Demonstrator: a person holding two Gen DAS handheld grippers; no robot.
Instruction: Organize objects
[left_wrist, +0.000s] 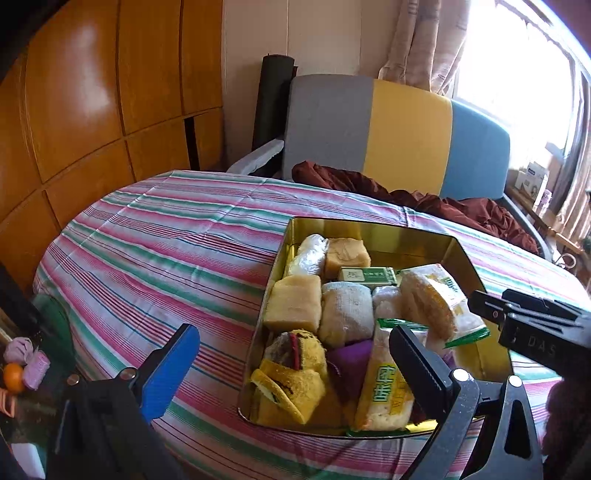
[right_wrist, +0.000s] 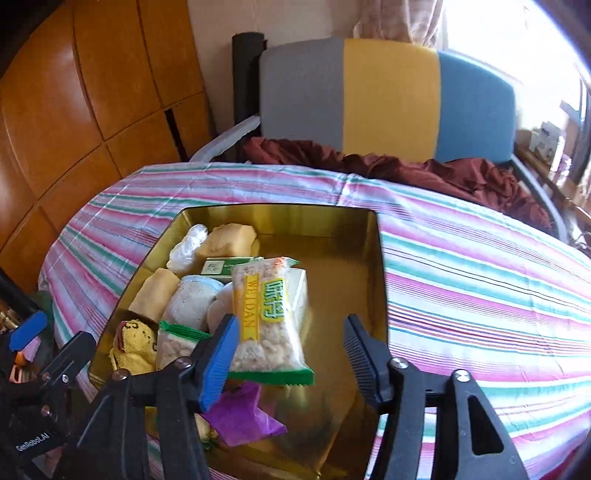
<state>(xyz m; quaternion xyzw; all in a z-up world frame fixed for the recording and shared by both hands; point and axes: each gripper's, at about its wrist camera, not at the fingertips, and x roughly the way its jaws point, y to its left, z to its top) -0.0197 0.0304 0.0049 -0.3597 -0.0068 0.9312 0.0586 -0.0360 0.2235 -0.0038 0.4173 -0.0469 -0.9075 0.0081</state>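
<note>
A gold tin box (left_wrist: 373, 232) (right_wrist: 375, 273) sits on the striped tablecloth, filled with several wrapped snacks. A rice-cracker packet with green ends (right_wrist: 267, 317) (left_wrist: 432, 301) lies tilted on top of the others, between my right fingers but not pinched. My right gripper (right_wrist: 290, 350) is open over the box's near right part. My left gripper (left_wrist: 295, 354) is open, low at the box's near left corner; its blue finger (left_wrist: 173, 365) is outside the box over the cloth. A purple wrapper (right_wrist: 242, 415) lies near the front.
The table has a striped cloth (left_wrist: 166, 236). A grey, yellow and blue sofa (left_wrist: 399, 133) with a dark red cloth (left_wrist: 424, 199) stands behind it. Wooden cabinets (left_wrist: 92, 92) are at the left. Small items and an orange (left_wrist: 14, 376) lie low left.
</note>
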